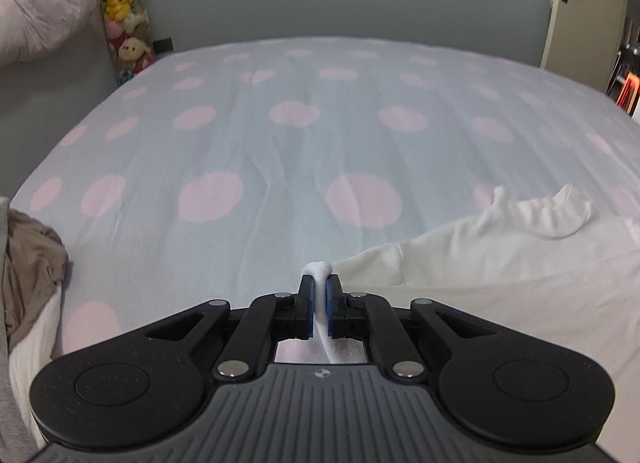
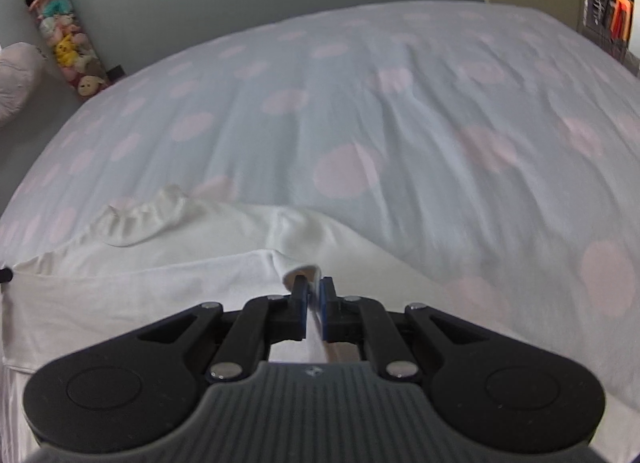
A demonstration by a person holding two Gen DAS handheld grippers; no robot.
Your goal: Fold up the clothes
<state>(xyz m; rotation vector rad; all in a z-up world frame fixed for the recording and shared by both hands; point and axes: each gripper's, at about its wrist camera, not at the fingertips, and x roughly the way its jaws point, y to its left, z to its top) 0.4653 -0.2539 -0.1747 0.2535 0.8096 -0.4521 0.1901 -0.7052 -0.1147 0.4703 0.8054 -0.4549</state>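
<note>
White garment (image 1: 500, 263) lies on the near part of the bed (image 1: 320, 135), over a pale blue sheet with pink dots. Left gripper (image 1: 319, 287): fingers clamped on a bunched edge of the garment. Right gripper (image 2: 314, 293): fingers pinching another fold of its edge. Brown cloth (image 1: 28, 263) at the bed's left edge. Tube of plush toys (image 1: 122, 11) against the wall.

I see a white garment (image 1: 500, 263) (image 2: 140, 287) spread low across the bed, wrinkled, with a gathered ribbed cuff (image 1: 548, 215) (image 2: 136, 219) lying on its far side, edges bunched upward.
</note>
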